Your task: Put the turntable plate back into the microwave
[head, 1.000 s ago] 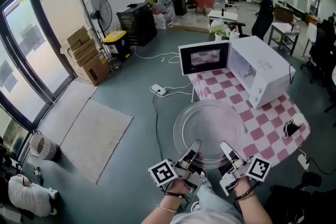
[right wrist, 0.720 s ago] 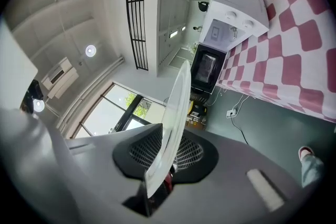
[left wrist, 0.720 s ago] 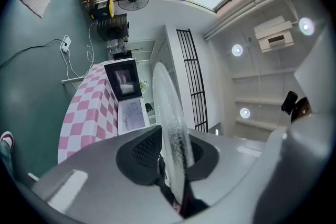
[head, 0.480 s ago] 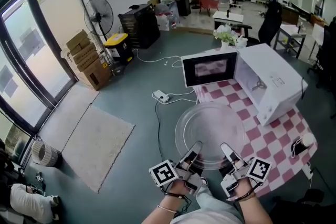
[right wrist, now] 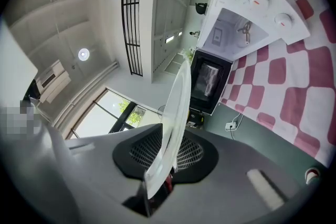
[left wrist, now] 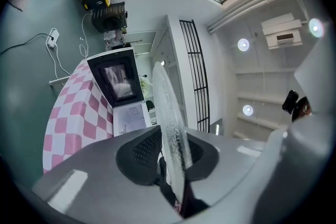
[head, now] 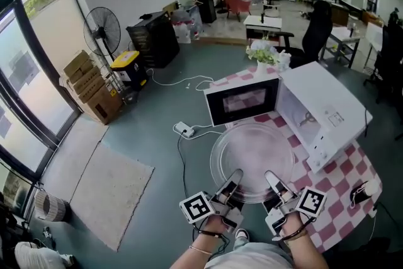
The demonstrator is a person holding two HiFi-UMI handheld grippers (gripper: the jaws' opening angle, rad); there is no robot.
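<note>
The clear glass turntable plate (head: 252,160) hangs level in front of me, over the near edge of the pink checked table (head: 343,201). My left gripper (head: 232,183) and right gripper (head: 272,183) are both shut on its near rim. The white microwave (head: 324,111) stands on the table with its dark-windowed door (head: 242,101) swung open just beyond the plate. In the left gripper view the plate (left wrist: 167,113) runs edge-on between the pads (left wrist: 144,147). The right gripper view shows the plate (right wrist: 177,107) likewise pinched, with the microwave (right wrist: 252,13) ahead.
A power strip (head: 184,130) and cables lie on the floor left of the table. A standing fan (head: 101,28), cardboard boxes (head: 88,82) and a floor mat (head: 110,189) are at the left. A flower vase (head: 261,53) and an office chair (head: 315,28) stand behind the microwave.
Both grippers have carried the plate toward the microwave. The open door and table now lie closer, right beyond the plate's far rim. The grip on the plate is unchanged.
</note>
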